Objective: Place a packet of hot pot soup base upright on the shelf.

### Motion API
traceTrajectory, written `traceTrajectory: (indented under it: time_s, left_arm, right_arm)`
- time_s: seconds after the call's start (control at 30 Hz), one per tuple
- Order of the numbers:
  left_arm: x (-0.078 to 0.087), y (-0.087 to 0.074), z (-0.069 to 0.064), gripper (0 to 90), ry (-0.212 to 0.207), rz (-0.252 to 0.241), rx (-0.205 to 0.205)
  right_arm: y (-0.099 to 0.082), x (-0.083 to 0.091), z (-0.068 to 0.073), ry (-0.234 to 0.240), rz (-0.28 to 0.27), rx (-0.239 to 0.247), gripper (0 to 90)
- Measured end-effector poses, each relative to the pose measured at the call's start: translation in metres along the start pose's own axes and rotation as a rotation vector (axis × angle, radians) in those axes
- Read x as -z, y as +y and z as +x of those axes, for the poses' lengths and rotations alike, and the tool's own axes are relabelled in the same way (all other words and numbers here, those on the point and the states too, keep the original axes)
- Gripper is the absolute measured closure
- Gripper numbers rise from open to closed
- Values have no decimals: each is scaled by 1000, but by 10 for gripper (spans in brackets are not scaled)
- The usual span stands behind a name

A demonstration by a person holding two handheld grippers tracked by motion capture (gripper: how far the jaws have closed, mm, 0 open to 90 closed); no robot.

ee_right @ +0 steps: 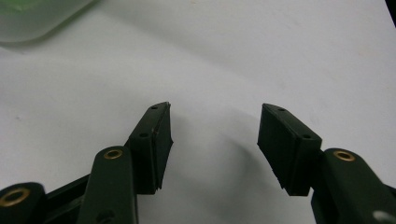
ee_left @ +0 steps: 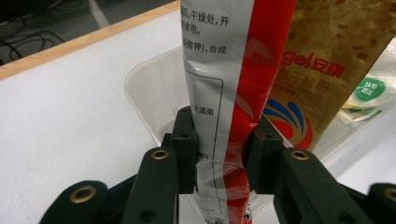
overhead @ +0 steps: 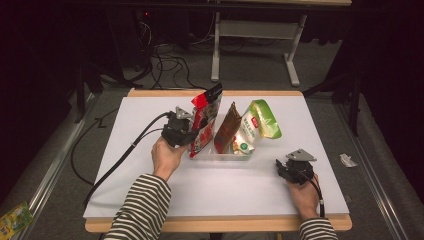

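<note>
I have the left gripper (overhead: 186, 131) up against the red-and-white pouch (overhead: 204, 125), which stands upright at the left end of the clear tray (overhead: 223, 154) near the middle of the surface (overhead: 150, 125). In the left gripper view its jaws sit one on each flat face of the red-and-white pouch (ee_left: 224, 93), low on the bag, and the film is creased between the pads (ee_left: 187, 154), so I read this as a closing pinch that has the pouch in hold. Taking it low and across the thin dimension makes sense: the bag is tall and floppy, and a grip near the base should keep it from folding over.

Beside it in the tray the brown pouch (overhead: 227, 129) leans upright, and the green-and-white pouch (overhead: 257, 125) tips toward the right edge of the surface. They stand on edge like files, so each can be gripped by its faces without disturbing its neighbours. The brown pouch (ee_left: 327, 60) is just behind the one I hold, so lifting straight up looks safest.

The right gripper (overhead: 295, 167) rests near the front right corner of the surface, well apart from the tray. Its jaws stand wide with nothing between the pads (ee_right: 156, 144), parked out of the way.
</note>
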State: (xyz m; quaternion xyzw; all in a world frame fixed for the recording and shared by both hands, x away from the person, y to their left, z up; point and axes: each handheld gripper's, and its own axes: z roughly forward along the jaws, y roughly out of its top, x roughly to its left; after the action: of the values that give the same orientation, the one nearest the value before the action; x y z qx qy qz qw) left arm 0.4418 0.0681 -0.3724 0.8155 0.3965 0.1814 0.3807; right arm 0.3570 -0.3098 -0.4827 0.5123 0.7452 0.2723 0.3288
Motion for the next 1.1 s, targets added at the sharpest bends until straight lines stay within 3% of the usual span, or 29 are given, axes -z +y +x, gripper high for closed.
traceTrajectory:
  time_s: [0.43, 0.57, 0.7, 1.1]
  left_arm:
    - [-4, -5, -1, 783, 13, 5, 3]
    - [-10, -17, -3, 783, 14, 42, -4]
    - [-9, -22, 5, 778, -11, 33, 35]
    - [0, -21, 6, 593, -68, 4, 25]
  right_arm:
    - [0, 0, 0, -1, 0, 1, 449]
    - [0, 0, 0, -1, 0, -1, 449]
    - [0, 0, 0, 6, 7, -4, 449]
    - [0, 0, -1, 5, 5, -8, 449]
